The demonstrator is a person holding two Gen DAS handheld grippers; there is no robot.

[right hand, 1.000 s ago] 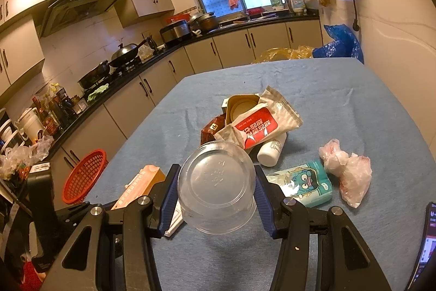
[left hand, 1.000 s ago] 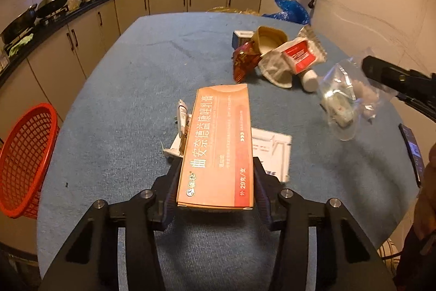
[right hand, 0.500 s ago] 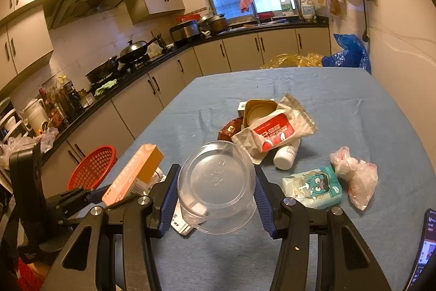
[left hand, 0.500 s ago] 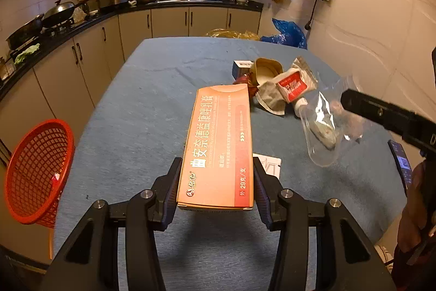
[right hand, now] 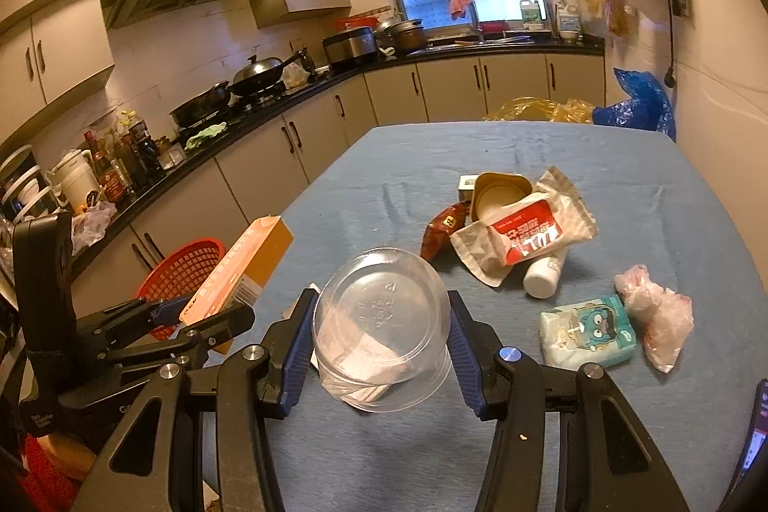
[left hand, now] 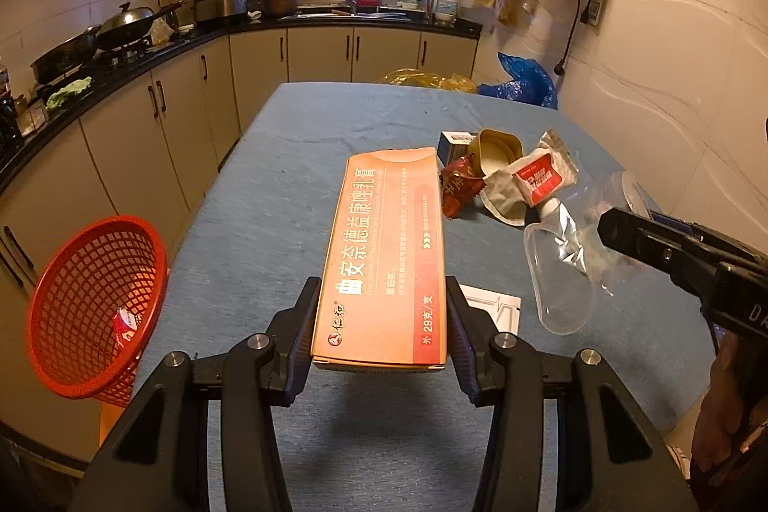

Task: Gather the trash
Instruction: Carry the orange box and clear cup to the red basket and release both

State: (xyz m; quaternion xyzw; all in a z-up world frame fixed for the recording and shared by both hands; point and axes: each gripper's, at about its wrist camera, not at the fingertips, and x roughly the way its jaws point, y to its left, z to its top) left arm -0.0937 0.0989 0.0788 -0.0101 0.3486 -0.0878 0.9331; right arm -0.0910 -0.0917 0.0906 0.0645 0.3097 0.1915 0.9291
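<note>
A: What's printed on the carton (left hand: 384, 257) in the left gripper (left hand: 381, 337)?

B: Large white Chinese characters along an orange face, a round logo at the near end, and "29" with two characters on the red band. The jaws are partway closed, pads pressed on both long sides — it's held flat above the blue tablecloth (left hand: 297, 185).

A: And the right gripper (right hand: 381, 344)?

B: Clamped about half wide on a clear plastic tub (right hand: 381, 320), round, thin-walled, raised lettering on its base, too faint to read.

A: Beyond it?

B: Ahead and to the right, a crumpled white wrapper with a red label (right hand: 525, 236), a white bottle (right hand: 542, 277), a tissue pack with a cartoon face (right hand: 588, 332) — unreadable print. The red mesh basket (left hand: 93, 305) sits left of the left gripper, off the table.
</note>
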